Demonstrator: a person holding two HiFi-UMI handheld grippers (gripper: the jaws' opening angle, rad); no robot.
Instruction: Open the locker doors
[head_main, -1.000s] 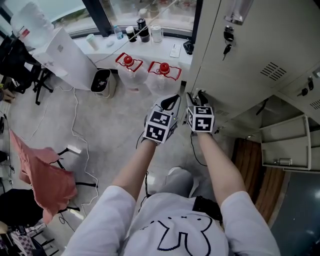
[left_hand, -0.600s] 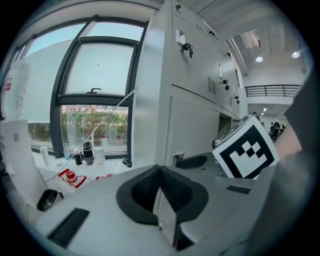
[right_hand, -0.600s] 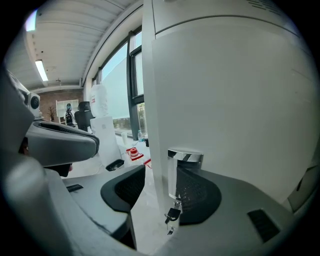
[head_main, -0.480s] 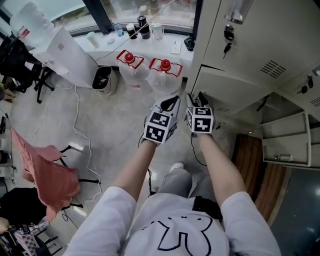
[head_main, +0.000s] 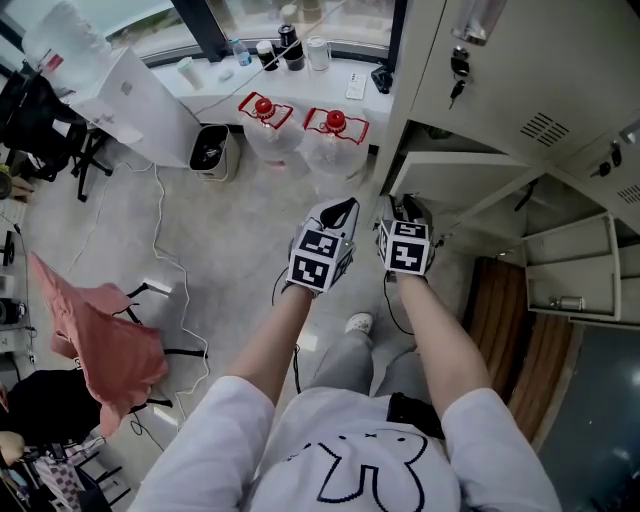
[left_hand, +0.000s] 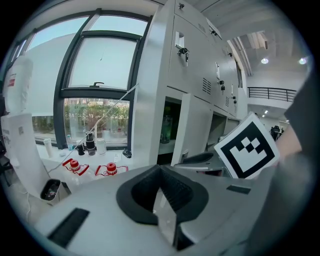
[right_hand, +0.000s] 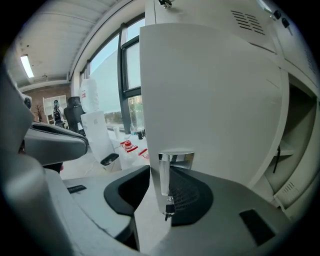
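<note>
The right gripper (right_hand: 159, 194), black ribbed jaws just closing, clamps the smooth pale-grey metal locker door (right_hand: 210, 100) at its shiny cylindrical keyed handle (right_hand: 165, 172), the door ajar off a dim compartment (left_hand: 163, 111) holding something green (left_hand: 167, 129), while the left gripper (left_hand: 162, 197) has its jaws together, empty.

Daylight from the window (left_hand: 97, 70), upper left of the left gripper view, overexposes the panes. Ceiling lamps (left_hand: 264, 60) flare at upper right. The head view is bright and even, with soft shadows. The locker door (right_hand: 210, 95) reads flat white. Both gripper views bow at the edges, with black corners and a blurred foreground.
</note>
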